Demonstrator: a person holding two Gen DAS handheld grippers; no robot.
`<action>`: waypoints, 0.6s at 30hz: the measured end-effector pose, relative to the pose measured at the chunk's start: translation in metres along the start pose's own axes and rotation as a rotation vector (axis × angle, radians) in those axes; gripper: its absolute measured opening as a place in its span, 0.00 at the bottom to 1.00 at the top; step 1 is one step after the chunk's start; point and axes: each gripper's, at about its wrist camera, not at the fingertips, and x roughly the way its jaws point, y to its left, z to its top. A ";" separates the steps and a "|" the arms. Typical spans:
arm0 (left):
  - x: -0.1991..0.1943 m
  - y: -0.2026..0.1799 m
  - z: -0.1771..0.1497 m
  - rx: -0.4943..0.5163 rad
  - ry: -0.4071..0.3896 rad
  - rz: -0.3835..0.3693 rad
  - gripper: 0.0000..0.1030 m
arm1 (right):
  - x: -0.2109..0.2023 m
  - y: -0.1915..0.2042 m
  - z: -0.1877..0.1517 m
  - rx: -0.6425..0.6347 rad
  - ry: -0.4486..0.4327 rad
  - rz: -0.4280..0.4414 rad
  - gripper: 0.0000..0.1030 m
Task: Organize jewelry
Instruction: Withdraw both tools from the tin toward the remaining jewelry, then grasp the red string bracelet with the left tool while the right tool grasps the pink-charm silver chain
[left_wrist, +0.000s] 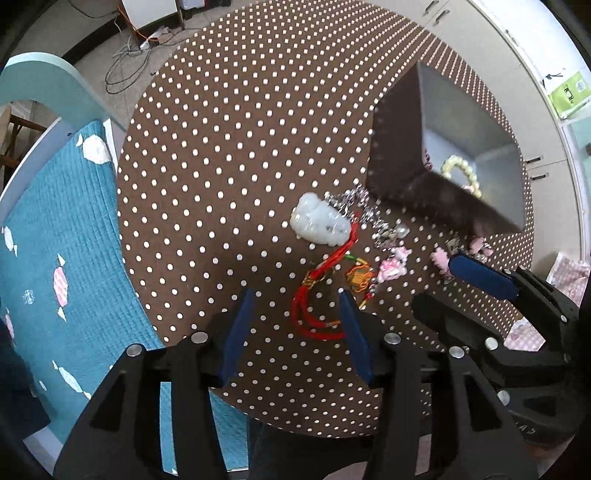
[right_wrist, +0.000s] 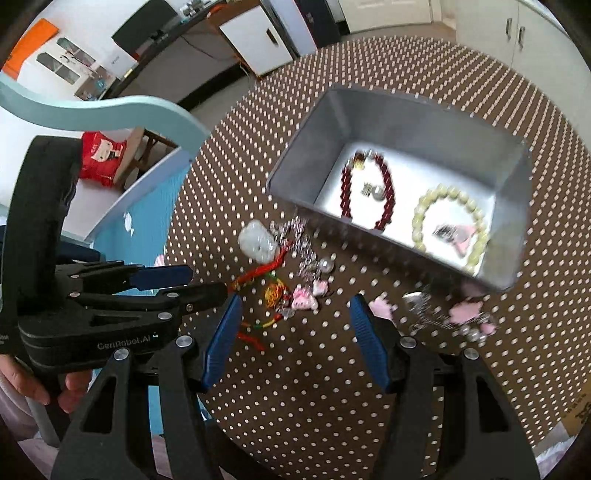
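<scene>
A grey metal box (right_wrist: 325, 122) stands on the polka-dot table; it holds a dark red bead bracelet (right_wrist: 388, 192), a pale green bead bracelet (right_wrist: 417, 218) and a small pink piece. In front of it lie a white jade pendant (left_wrist: 319, 221) on a red cord (left_wrist: 314, 314), a silver chain (left_wrist: 365, 210), an orange knot charm (left_wrist: 358, 278) and pink charms (left_wrist: 393, 267). My left gripper (left_wrist: 295, 314) is open, its jaws on either side of the red cord. My right gripper (right_wrist: 293, 317) is open above the table, near the pink charms (right_wrist: 304, 301); more pink charms (right_wrist: 469, 314) lie to its right.
The round brown table (left_wrist: 240, 147) with white dots carries everything. A teal quilted cushion (left_wrist: 55, 240) on a light blue chair stands at the left. White cabinets (left_wrist: 517, 37) are behind the table. The right gripper's body (left_wrist: 509, 295) shows at the right of the left wrist view.
</scene>
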 end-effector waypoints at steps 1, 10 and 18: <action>0.002 0.001 0.000 0.002 -0.002 -0.004 0.43 | 0.004 0.000 -0.001 0.002 0.009 -0.003 0.56; 0.021 -0.013 0.003 0.097 0.007 0.064 0.13 | 0.020 -0.004 0.002 0.026 0.048 -0.043 0.48; 0.020 -0.009 0.003 0.109 0.022 0.068 0.05 | 0.030 0.000 -0.001 -0.001 0.036 -0.093 0.35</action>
